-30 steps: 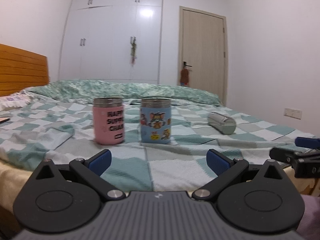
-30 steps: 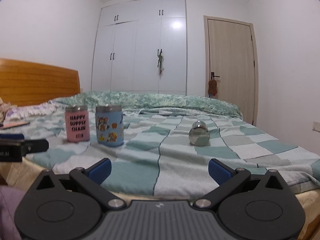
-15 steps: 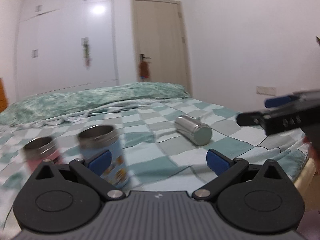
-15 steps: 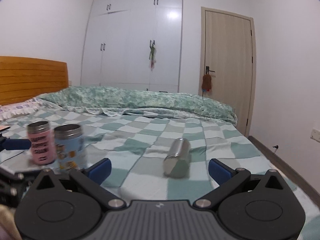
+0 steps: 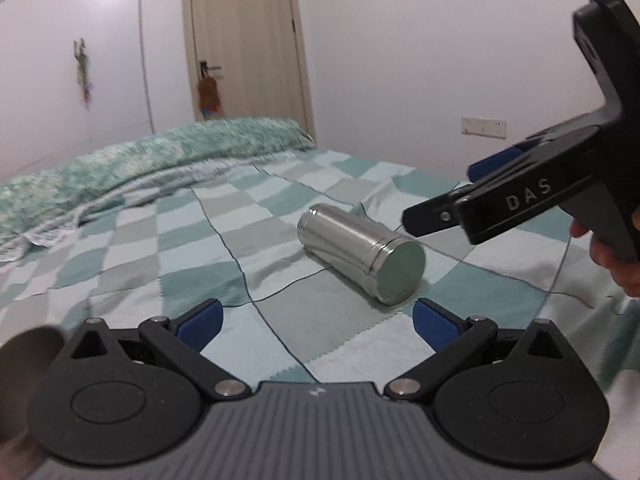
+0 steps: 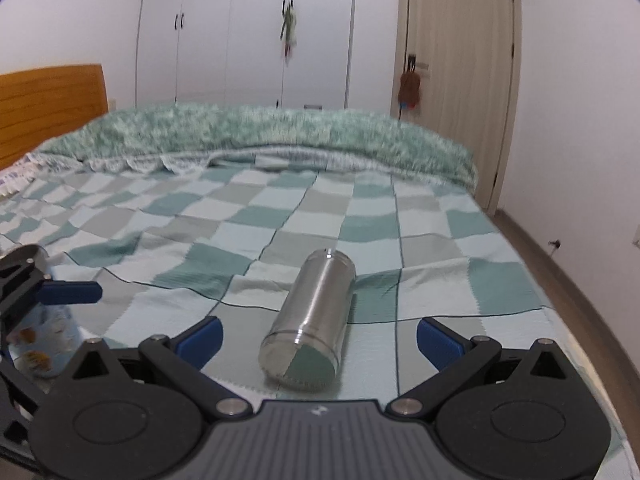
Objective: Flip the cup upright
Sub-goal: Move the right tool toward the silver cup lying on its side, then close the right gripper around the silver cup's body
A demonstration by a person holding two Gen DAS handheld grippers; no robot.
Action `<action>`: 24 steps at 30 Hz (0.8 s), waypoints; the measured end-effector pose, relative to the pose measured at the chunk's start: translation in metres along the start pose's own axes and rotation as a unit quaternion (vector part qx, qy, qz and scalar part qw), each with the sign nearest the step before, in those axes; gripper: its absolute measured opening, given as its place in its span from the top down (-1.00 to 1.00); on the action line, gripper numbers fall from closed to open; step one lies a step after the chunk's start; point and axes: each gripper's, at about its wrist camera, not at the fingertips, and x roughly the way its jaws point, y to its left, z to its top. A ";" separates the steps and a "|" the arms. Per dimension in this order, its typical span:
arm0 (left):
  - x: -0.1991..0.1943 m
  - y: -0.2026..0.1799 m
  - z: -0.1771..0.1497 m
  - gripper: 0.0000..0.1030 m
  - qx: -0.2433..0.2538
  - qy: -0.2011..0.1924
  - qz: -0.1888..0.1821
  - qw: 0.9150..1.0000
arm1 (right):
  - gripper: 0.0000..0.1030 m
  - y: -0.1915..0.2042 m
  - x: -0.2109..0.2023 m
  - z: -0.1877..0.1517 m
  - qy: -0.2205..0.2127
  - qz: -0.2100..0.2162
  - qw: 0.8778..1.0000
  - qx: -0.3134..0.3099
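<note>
A plain steel cup [image 5: 362, 254] lies on its side on the checked bedspread, its flat end towards me. In the right wrist view the steel cup [image 6: 310, 316] lies lengthwise between my open fingers, just ahead of them. My right gripper [image 6: 320, 338] is open and empty. My left gripper [image 5: 316, 320] is open and empty, just short of the cup and to its left. The right gripper [image 5: 520, 196] also shows in the left wrist view, above and right of the cup.
A blue cartoon cup [image 6: 44, 332] stands upright at the left, behind the left gripper's finger [image 6: 70, 292]. A steel rim [image 5: 28, 346] shows at the lower left. A green quilt [image 6: 280, 136] lies along the far side of the bed. The bed's right edge [image 6: 560, 320] drops to the floor.
Both grippers have swung right and moved in towards the lying steel cup. The pink and blue cups have slid out to the left of both views.
</note>
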 end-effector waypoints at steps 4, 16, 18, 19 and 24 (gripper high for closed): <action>0.029 0.024 0.001 -1.00 0.007 0.017 -0.017 1.000 | -1.00 0.003 0.039 0.008 0.031 0.008 0.999 0.001; 0.085 0.069 0.003 -1.00 0.137 0.054 -0.043 0.988 | -0.87 0.004 0.118 0.003 0.107 -0.001 0.993 0.045; 0.094 0.077 -0.003 -1.00 0.149 0.063 -0.049 0.986 | -0.83 0.004 0.122 0.001 0.110 -0.002 0.993 0.050; 0.097 0.080 -0.006 -1.00 0.145 0.066 -0.050 0.986 | -0.72 0.004 0.124 0.000 0.112 -0.003 0.992 0.052; 0.101 0.093 -0.010 -1.00 0.108 0.068 -0.065 0.990 | -0.26 0.001 0.131 0.001 0.132 0.000 0.989 0.071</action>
